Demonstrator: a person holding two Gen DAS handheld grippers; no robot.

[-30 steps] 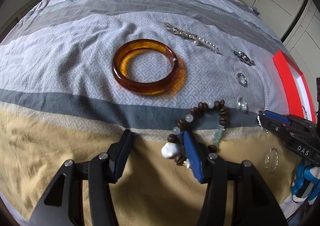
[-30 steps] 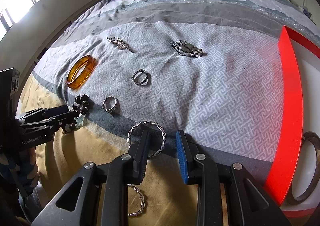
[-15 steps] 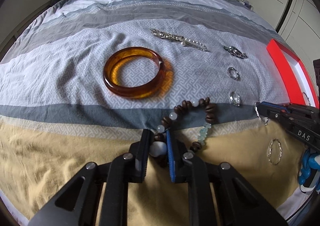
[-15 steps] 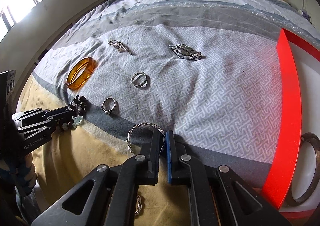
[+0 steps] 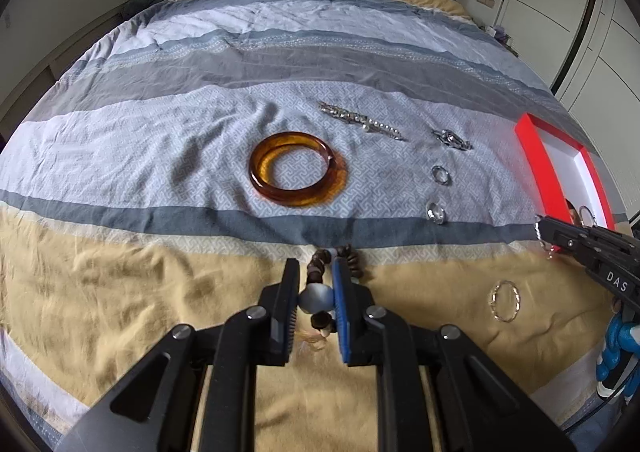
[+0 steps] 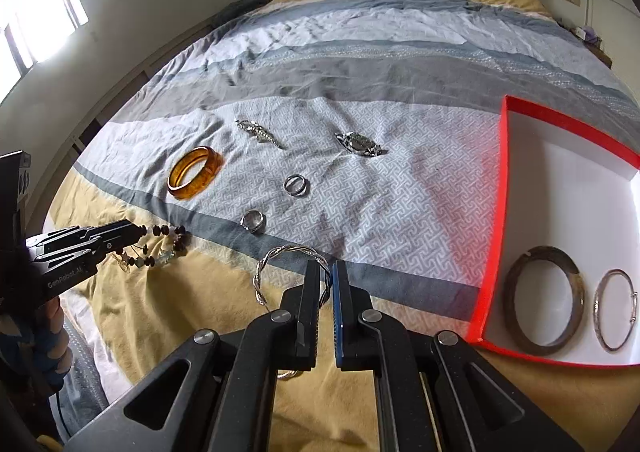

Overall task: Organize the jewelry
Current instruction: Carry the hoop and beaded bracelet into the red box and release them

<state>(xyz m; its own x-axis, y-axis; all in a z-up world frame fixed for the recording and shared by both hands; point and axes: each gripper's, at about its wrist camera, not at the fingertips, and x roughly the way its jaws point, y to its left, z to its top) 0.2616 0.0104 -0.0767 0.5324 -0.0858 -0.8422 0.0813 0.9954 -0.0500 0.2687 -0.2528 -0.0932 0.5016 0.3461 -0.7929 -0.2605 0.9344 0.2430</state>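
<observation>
1. My left gripper [image 5: 315,294] is pinching the bead bracelet [image 5: 320,272] by its big pale bead; the dark wooden beads hang off the jaws above the bed [image 5: 160,156].
2. My right gripper [image 6: 328,280] is pressed together on the twisted silver bangle [image 6: 280,256]; the bangle's loop sticks out to the left of the jaws, above the yellow band of the bedspread.
3. A second thin twisted bangle [image 5: 505,301] lies flat on the yellow band, near the right gripper as seen from the left camera.
4. The amber bangle [image 5: 296,169] lies flat on the patterned grey band; beyond it lies a sparkly hair clip [image 5: 360,120], and to the right of that a silver brooch [image 5: 452,140].
5. Two silver rings sit apart on the bedspread: the far ring [image 6: 296,185] on the patterned band, the near ring [image 6: 253,221] at the edge of the dark grey stripe.
6. The red box [image 6: 490,252] with a white inside rests on the bed to my right; a dark bangle [image 6: 542,318] and a thin silver bangle [image 6: 614,316] lie side by side in it, not touching.
7. A hand [image 6: 52,344] on the left gripper's handle shows at the left edge of the right camera.
</observation>
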